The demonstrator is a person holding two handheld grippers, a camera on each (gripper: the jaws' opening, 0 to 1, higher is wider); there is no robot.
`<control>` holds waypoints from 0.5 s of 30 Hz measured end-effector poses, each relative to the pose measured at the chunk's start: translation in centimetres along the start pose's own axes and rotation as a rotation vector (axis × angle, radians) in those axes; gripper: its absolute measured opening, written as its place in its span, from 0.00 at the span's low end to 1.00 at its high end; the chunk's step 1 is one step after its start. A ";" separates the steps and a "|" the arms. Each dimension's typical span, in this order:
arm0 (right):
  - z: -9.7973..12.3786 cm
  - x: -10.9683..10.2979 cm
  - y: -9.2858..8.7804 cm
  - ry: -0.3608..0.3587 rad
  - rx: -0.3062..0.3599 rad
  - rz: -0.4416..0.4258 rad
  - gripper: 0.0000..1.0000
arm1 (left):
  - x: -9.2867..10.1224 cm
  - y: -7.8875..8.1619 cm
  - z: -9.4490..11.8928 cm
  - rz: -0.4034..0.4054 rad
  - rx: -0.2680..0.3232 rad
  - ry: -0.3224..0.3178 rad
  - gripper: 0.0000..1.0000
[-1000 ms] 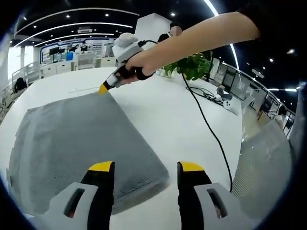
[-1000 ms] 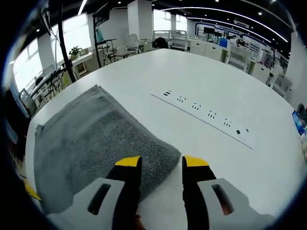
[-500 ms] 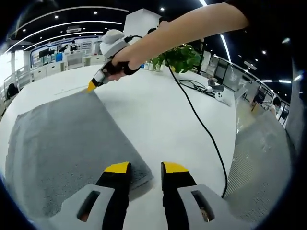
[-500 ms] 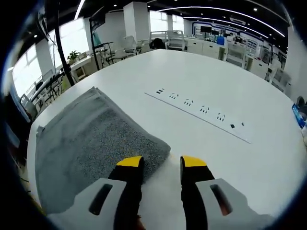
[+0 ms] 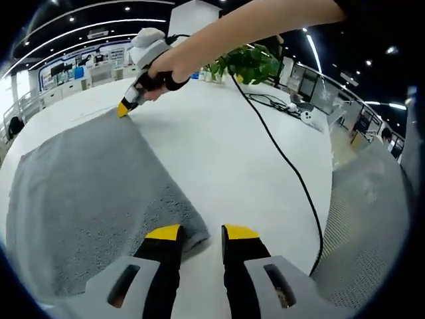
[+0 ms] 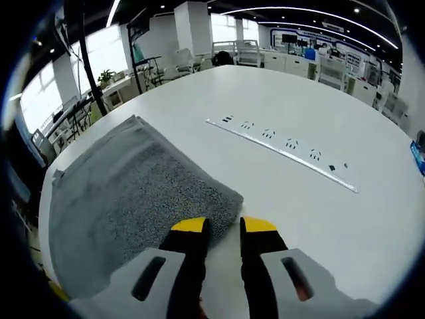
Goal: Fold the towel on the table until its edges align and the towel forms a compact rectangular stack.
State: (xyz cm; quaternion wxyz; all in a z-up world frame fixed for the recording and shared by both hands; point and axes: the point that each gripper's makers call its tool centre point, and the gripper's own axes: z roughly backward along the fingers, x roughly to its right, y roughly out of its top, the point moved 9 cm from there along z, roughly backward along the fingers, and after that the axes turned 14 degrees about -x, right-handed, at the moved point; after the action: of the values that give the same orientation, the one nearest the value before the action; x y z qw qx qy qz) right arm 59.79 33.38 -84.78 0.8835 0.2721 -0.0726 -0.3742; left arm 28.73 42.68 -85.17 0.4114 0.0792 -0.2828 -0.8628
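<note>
Towel [image 5: 86, 193], grey, lies flat on the white desk [image 5: 226, 159] in the left gripper view, with the left claw [image 5: 202, 234] at its near corner, its 2 yellow tips narrowly apart, the corner at the left tip. Across the towel, a hand [image 5: 163, 66] holds the right claw [image 5: 124, 109] at the far corner; I cannot tell its opening here. A black cable [image 5: 285, 163] crosses the desk beneath a potted plant [image 5: 249, 63].

In the right gripper view, the right claw [image 6: 224, 226] is almost closed, pinching the towel's [image 6: 133, 199] corner. A strip of sockets [image 6: 285, 154] lies beyond.
</note>
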 end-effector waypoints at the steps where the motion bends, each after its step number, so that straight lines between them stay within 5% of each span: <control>1: 0.0 0.0 0.0 0.000 0.001 -0.002 0.12 | 0.0 0.0 -0.1 -0.012 -0.006 0.006 0.24; 10: -0.9 0.2 -0.4 0.033 0.014 -0.003 0.05 | -0.3 0.1 -0.3 -0.034 -0.004 0.039 0.17; 15: -0.9 0.4 -0.2 0.045 0.000 0.043 0.05 | -0.2 0.3 -0.4 -0.116 -0.036 0.081 0.14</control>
State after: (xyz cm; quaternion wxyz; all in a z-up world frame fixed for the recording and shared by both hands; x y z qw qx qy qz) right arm 60.28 33.35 -85.67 0.8927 0.2791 -0.0584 -0.3490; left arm 29.21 42.49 -85.34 0.3730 0.1228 -0.2455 -0.8863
